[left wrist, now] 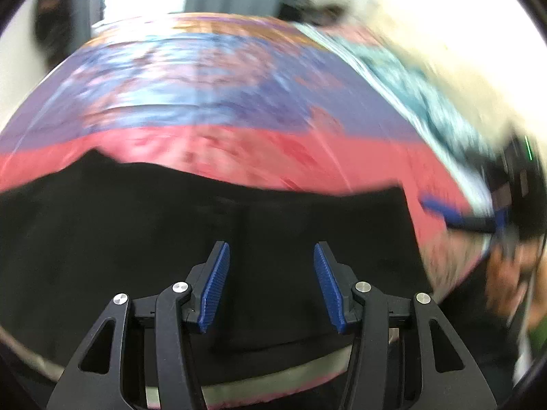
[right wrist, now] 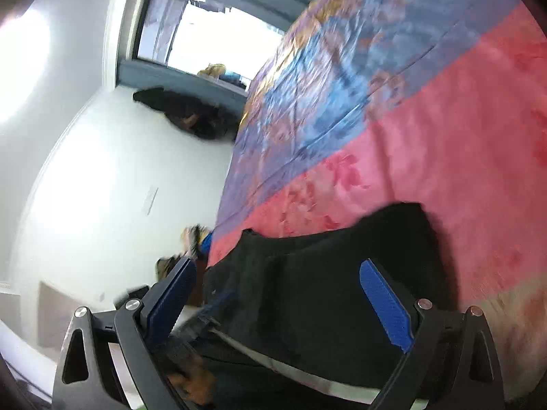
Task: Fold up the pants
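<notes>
the black pants [left wrist: 171, 239] lie spread on the bedspread [left wrist: 205, 85], at its near edge, on the pink band. the cloth is matte, dark and soft-looking, with few visible folds; a faint vertical crease runs up its middle in the left wrist view. its far edge is wavy against the pink. in the right wrist view the pants [right wrist: 324, 273] show 2 raised corners along that far edge.

the bedspread is glossy and quilted, with a pink floral band nearest the pants, then a blue and purple patterned band, then an orange strip at the far side. a pale strip edges it below the pants.

left gripper [left wrist: 270, 249]: jaws spread, nothing between the ribbed blue pads, poised over the pants. right gripper [right wrist: 278, 266]: jaws spread wide, nothing between them, over the pants' edge; it also shows blurred to the right of the pants in the left wrist view.

beyond the bedspread: a white wall [right wrist: 85, 171], a bright window [right wrist: 218, 41], and dark items on the floor [right wrist: 191, 116], too blurred to identify.
</notes>
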`<control>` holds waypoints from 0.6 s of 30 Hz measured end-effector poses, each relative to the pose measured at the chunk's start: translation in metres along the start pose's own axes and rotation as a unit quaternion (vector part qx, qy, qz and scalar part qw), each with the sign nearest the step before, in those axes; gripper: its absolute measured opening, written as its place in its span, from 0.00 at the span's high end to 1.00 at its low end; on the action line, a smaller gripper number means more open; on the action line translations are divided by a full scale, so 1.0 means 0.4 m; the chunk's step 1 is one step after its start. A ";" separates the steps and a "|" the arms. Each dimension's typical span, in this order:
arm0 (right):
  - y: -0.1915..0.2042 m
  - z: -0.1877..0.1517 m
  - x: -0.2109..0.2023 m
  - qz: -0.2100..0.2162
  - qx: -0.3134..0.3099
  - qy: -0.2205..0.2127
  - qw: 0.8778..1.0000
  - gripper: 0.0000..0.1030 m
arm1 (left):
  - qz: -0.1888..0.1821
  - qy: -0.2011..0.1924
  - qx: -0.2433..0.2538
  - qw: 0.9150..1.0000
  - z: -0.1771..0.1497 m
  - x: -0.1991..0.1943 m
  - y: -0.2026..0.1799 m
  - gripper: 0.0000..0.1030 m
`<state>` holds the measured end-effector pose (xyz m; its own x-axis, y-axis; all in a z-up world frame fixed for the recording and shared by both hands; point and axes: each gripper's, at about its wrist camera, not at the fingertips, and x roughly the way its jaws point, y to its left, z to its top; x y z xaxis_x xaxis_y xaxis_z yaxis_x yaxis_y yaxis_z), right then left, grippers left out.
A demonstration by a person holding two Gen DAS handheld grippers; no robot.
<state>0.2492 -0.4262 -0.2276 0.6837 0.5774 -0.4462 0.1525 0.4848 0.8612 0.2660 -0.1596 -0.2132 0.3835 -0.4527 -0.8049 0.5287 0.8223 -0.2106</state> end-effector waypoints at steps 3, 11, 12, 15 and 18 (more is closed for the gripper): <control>-0.056 0.037 0.069 -0.059 0.012 0.011 0.998 0.07 | 0.029 0.068 0.027 0.997 -0.029 0.112 -0.018 0.58; -0.081 0.020 0.097 -0.098 0.024 -0.014 0.995 0.09 | 0.022 0.073 0.005 0.997 -0.041 0.116 0.005 0.65; -0.065 0.018 0.078 -0.083 0.025 -0.021 0.996 0.09 | 0.020 0.071 0.001 0.997 -0.045 0.108 0.010 0.63; -0.030 -0.024 0.016 -0.012 0.031 -0.016 0.999 0.09 | 0.009 0.064 -0.012 0.998 -0.056 0.092 0.023 0.59; -0.064 -0.119 0.002 -0.001 0.057 0.025 0.998 0.08 | 0.009 0.059 -0.011 0.998 -0.067 0.089 0.024 0.57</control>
<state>0.2118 -0.4069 -0.2617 0.6473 0.6106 -0.4563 0.2349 0.4098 0.8814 0.2645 -0.1585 -0.2588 0.3013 -0.3949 -0.8679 0.5053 0.8380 -0.2059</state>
